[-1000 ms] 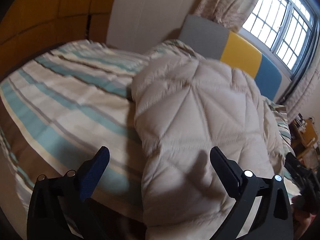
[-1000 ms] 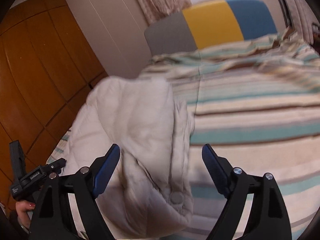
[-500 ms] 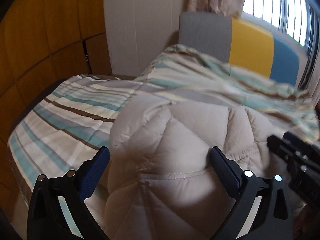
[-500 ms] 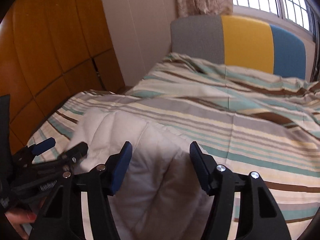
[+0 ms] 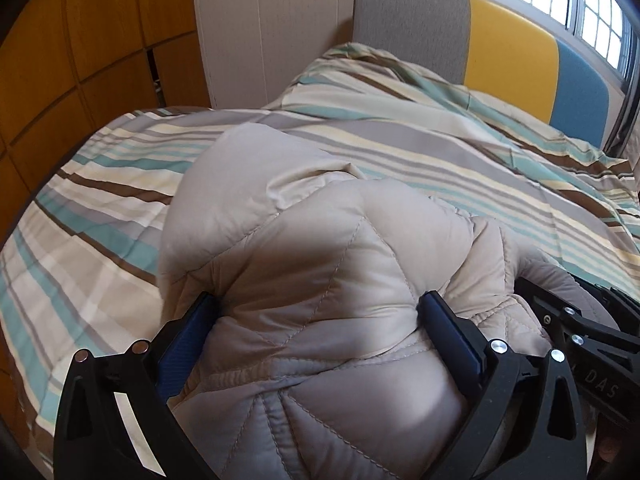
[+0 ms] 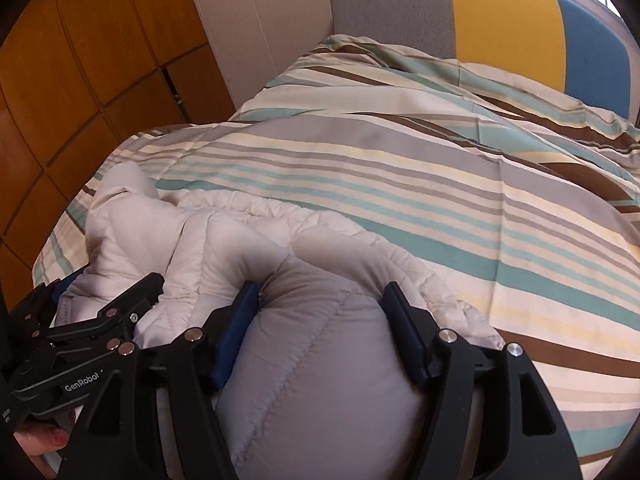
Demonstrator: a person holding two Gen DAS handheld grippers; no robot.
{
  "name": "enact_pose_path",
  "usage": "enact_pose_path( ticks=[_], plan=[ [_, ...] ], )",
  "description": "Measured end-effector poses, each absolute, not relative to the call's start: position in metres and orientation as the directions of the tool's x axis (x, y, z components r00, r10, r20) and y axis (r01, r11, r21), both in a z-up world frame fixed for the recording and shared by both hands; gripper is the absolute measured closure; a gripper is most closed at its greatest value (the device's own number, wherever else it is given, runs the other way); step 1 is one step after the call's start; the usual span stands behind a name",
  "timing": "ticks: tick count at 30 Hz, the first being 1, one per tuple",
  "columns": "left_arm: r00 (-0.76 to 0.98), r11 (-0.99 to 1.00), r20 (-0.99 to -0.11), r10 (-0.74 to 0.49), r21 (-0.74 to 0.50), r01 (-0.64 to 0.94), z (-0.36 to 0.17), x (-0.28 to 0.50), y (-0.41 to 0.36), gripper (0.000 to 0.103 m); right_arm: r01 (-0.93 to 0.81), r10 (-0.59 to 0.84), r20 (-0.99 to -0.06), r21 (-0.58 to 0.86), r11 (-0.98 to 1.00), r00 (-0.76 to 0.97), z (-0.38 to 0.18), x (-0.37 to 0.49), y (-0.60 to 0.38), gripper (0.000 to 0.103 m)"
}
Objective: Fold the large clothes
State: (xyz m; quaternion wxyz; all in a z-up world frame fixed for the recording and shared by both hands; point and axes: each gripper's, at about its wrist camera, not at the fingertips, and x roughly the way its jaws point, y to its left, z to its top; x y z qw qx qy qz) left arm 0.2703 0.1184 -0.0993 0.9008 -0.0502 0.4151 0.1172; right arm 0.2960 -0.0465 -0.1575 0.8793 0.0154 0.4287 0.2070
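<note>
Beige quilted down jacket (image 5: 320,264) lies bunched at the near edge of the bed, on a striped duvet (image 5: 440,160). Left gripper (image 5: 316,316): blue pads pressed into a thick puffed fold, clamped on it. Right gripper (image 6: 320,312): jaws have just been closing then easing wider, a padded bulge pinched between them. Tricolour headboard (image 6: 500,16) behind.

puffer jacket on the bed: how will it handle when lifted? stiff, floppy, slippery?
Likely floppy: the puffer jacket bulges between the left gripper pads and slumps over the striped duvet. Probably light for its bulk, given the puffy quilting. The smooth, slightly shiny shell may slip in the right gripper.
</note>
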Motion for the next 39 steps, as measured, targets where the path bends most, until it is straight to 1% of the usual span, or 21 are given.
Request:
enact_pose_path(
  ticks=[7, 13, 18, 22, 24, 27, 29, 36, 39],
  plan=[
    [0.642, 0.966, -0.741, 0.197, 0.037, -0.254, -0.103, 0.269, 0.113, 0.003, -0.338, 0.345, -0.729, 0.165, 0.927, 0.591, -0.160, 0.288, -0.047, 0.039],
    [0.653, 0.959, -0.719, 0.238, 0.069, -0.274, -0.091, 0.246, 0.106, 0.003, -0.349, 0.338, -0.719, 0.140, 0.926, 0.607, -0.161, 0.285, -0.045, 0.037],
    [0.681, 0.950, -0.693, 0.236, 0.015, -0.313, -0.086, 0.218, 0.107, 0.003, -0.356, 0.356, -0.701, 0.154, 0.922, 0.618, -0.159, 0.282, -0.049, 0.036],
    [0.682, 0.953, -0.699, 0.215, -0.001, -0.302, -0.097, 0.224, 0.111, 0.003, -0.349, 0.361, -0.667, 0.159, 0.924, 0.652, -0.144, 0.260, -0.060, 0.035],
    [0.685, 0.953, -0.696, 0.218, -0.001, -0.305, -0.099, 0.225, 0.112, 0.003, -0.353, 0.369, -0.635, 0.158, 0.922, 0.678, -0.135, 0.237, -0.067, 0.035],
    [0.693, 0.954, -0.688, 0.215, -0.003, -0.299, -0.103, 0.228, 0.109, 0.003, -0.356, 0.335, -0.599, 0.089, 0.930, 0.727, -0.142, 0.220, -0.069, 0.035],
    [0.691, 0.956, -0.692, 0.210, -0.004, -0.295, -0.104, 0.232, 0.107, 0.003, -0.350, 0.332, -0.578, 0.085, 0.933, 0.745, -0.149, 0.223, -0.070, 0.035],
    [0.692, 0.953, -0.686, 0.223, 0.003, -0.303, -0.102, 0.233, 0.106, 0.003, -0.364, 0.337, -0.602, 0.082, 0.928, 0.724, -0.149, 0.229, -0.070, 0.033],
    [0.711, 0.957, -0.677, 0.192, -0.033, -0.290, -0.088, 0.213, 0.107, 0.003, -0.351, 0.310, -0.613, 0.056, 0.935, 0.727, -0.137, 0.211, -0.073, 0.028]
  ],
)
